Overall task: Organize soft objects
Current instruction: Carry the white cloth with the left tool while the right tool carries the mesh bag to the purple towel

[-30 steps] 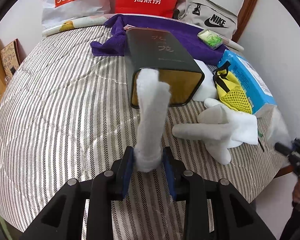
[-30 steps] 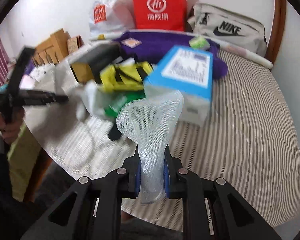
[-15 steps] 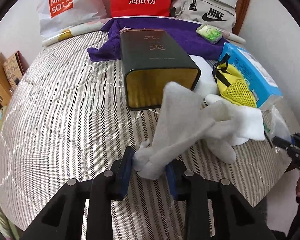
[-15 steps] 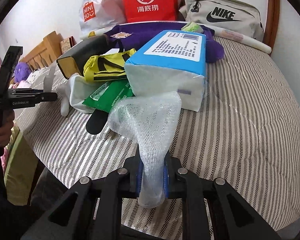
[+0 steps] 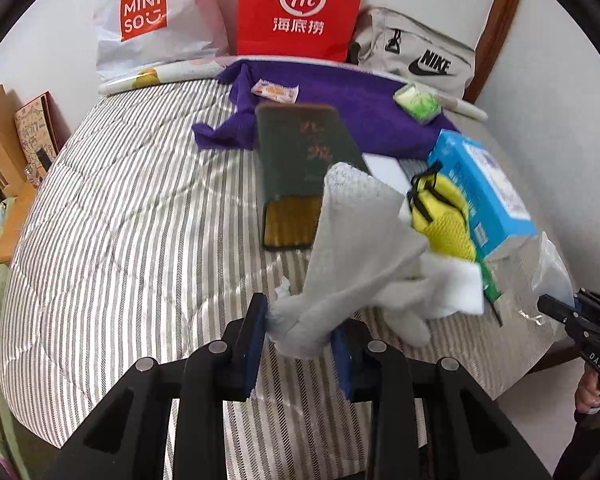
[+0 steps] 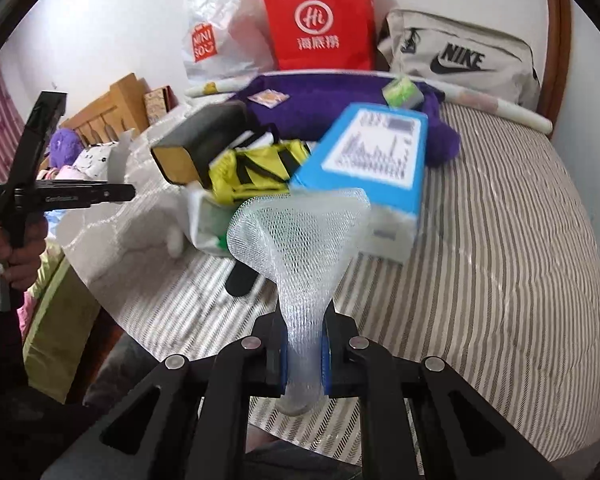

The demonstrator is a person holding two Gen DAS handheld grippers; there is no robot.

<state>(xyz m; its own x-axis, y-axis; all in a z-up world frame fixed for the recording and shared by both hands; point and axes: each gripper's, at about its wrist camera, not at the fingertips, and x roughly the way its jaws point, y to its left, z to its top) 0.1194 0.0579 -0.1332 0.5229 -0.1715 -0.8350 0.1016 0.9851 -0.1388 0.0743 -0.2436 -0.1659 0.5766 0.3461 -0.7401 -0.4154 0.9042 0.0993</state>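
Pinching: white cloth (image 5: 352, 256) between left gripper (image 5: 300, 344) jaws.

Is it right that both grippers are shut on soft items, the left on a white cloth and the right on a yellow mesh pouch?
Not quite. The right gripper is shut on a white foam net sleeve, as the right wrist view shows; the yellow mesh pouch lies on the bed. The left gripper does hold the white cloth.
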